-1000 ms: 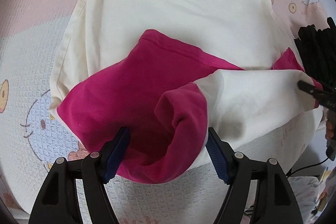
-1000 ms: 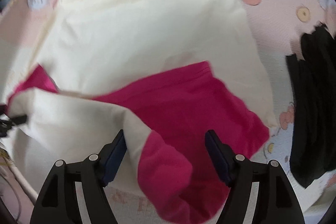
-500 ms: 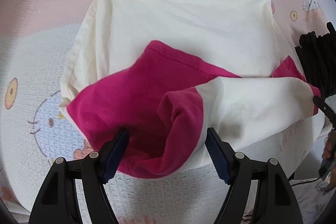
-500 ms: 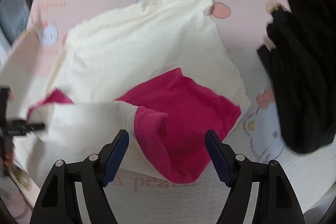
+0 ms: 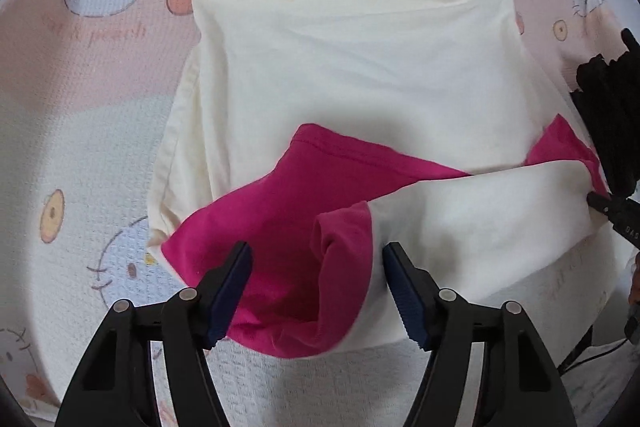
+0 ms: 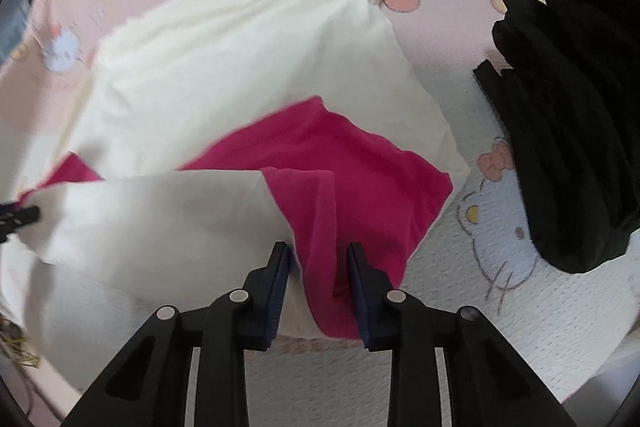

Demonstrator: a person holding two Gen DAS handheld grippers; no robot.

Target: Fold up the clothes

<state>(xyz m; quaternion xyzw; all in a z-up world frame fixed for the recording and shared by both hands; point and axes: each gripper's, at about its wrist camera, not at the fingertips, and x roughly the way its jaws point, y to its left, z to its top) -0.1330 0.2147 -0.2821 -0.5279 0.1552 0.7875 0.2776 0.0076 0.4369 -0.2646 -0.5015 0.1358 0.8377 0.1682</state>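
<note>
We see our right gripper (image 6: pixel 316 259) clamped on the cream-and-magenta shirt (image 6: pixel 248 75) lying on the cartoon-print blanket (image 6: pixel 500 291); our left gripper (image 5: pixel 316 263) hangs spread apart over its hem.

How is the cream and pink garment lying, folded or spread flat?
Partly folded: the garment has its pink-cuffed sleeve laid across the body, hem end still flat.

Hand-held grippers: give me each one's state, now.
Left hand-held gripper: open, jaws astride the pink sleeve, not clamped.
Right hand-held gripper: partly closed around the pink fold; grip uncertain.
</note>
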